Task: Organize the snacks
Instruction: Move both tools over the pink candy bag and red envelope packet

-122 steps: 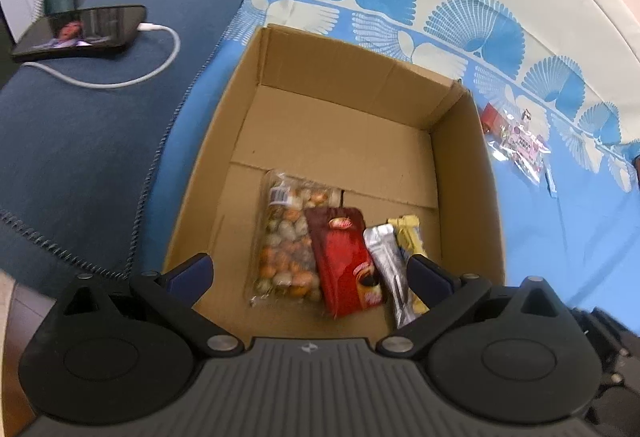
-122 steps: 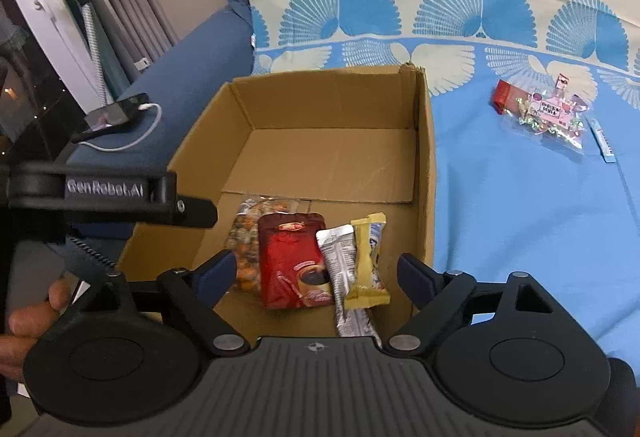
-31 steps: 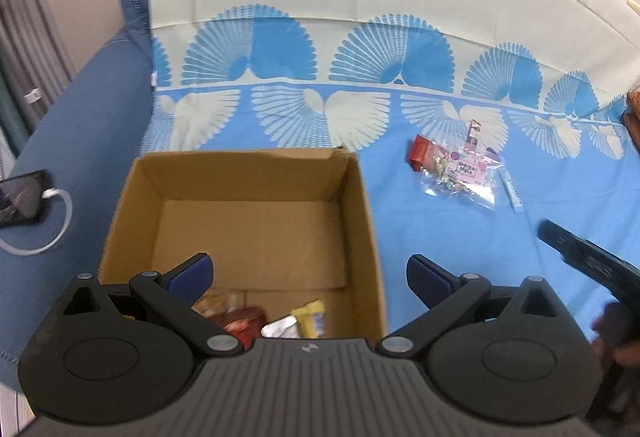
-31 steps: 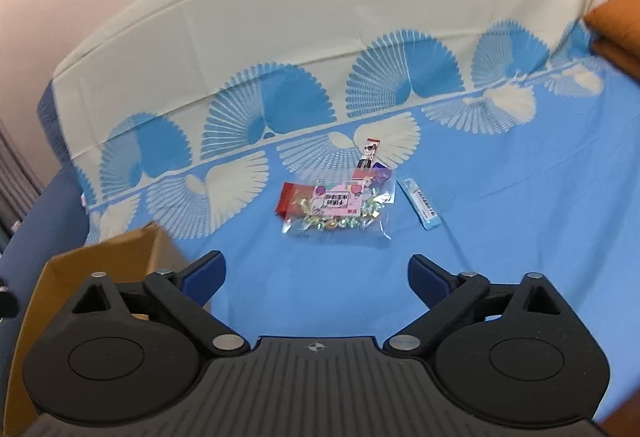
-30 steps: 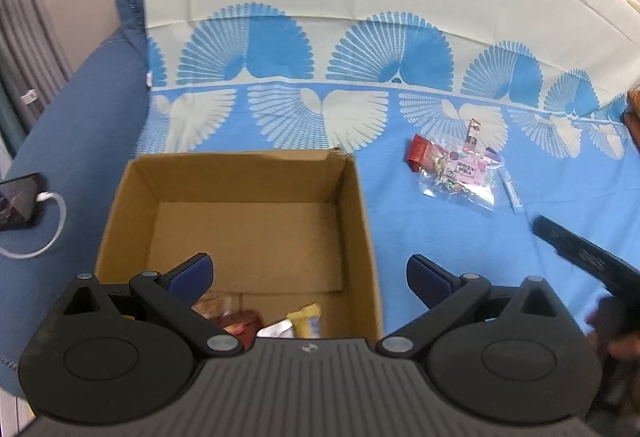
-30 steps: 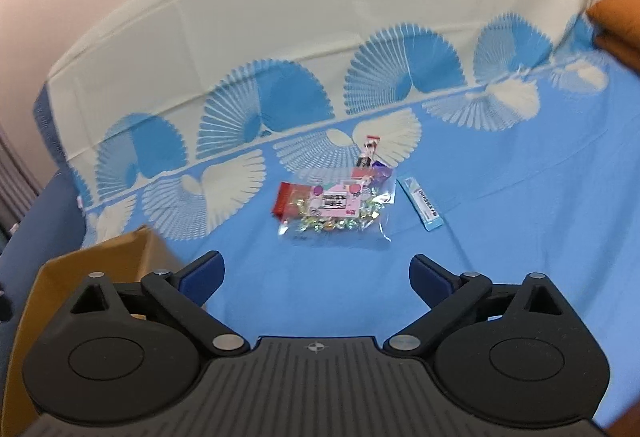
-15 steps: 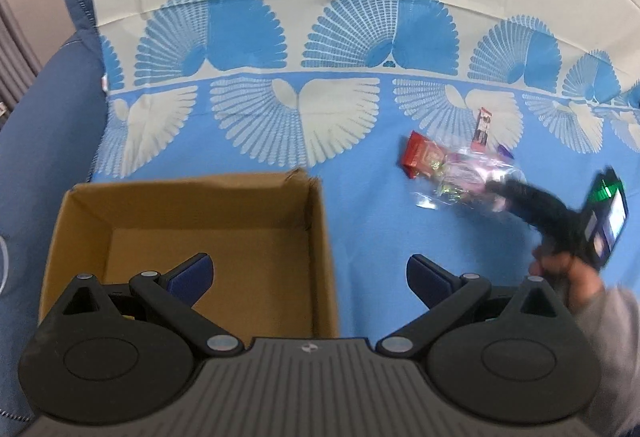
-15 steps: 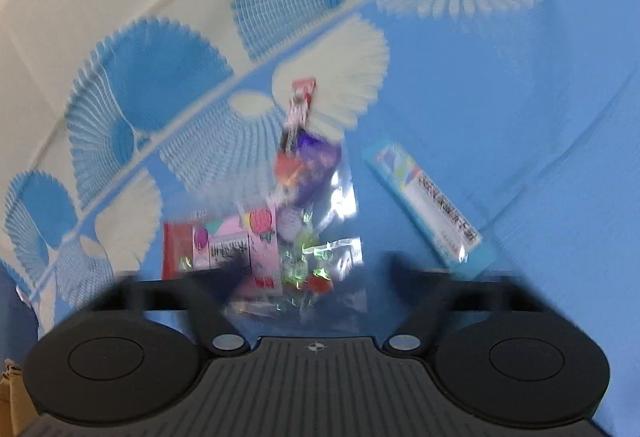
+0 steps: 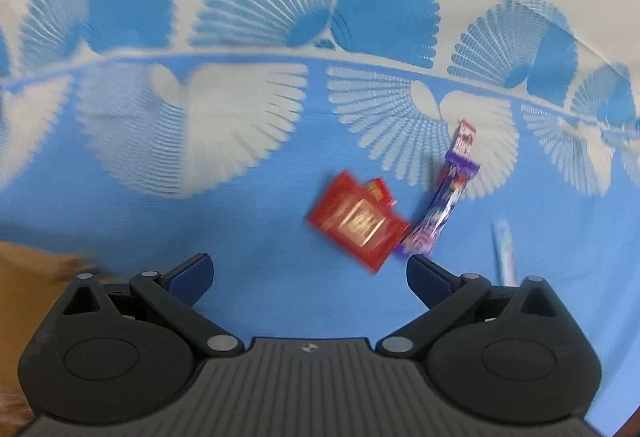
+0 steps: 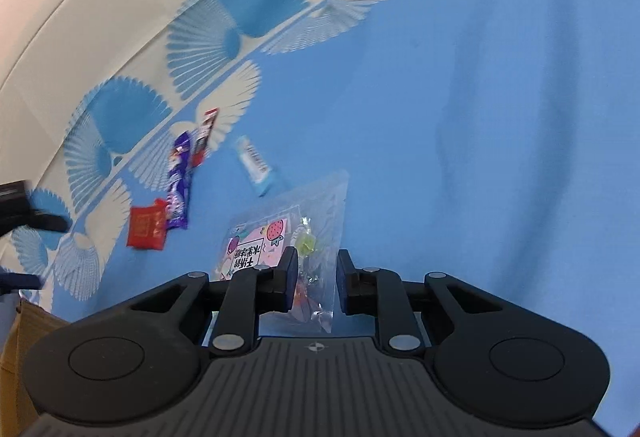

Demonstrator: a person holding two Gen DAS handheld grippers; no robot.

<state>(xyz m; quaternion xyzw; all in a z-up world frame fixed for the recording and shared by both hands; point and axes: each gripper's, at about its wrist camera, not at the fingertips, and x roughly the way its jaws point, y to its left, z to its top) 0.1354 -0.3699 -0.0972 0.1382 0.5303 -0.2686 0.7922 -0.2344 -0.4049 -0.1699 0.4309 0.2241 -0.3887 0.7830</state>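
Observation:
My right gripper (image 10: 317,269) is shut on a clear candy bag (image 10: 280,233) with a pink label and holds it above the blue cloth. My left gripper (image 9: 310,273) is open and empty, just short of a red packet (image 9: 356,223) lying on the cloth. A purple bar (image 9: 444,205) lies right of the red packet, with a small red stick (image 9: 466,135) at its far end. The red packet (image 10: 146,229), purple bar (image 10: 178,181) and red stick (image 10: 204,137) also show at the left in the right wrist view.
A light blue sachet (image 10: 254,165) lies on the cloth beyond the candy bag; it also shows blurred in the left wrist view (image 9: 504,249). The cardboard box corner (image 9: 28,261) is at the lower left, and its edge (image 10: 24,321) shows in the right wrist view.
My right gripper has closed on the candy bag and lifted it off the other snacks. My left gripper has swung right, away from the box, toward the red packet.

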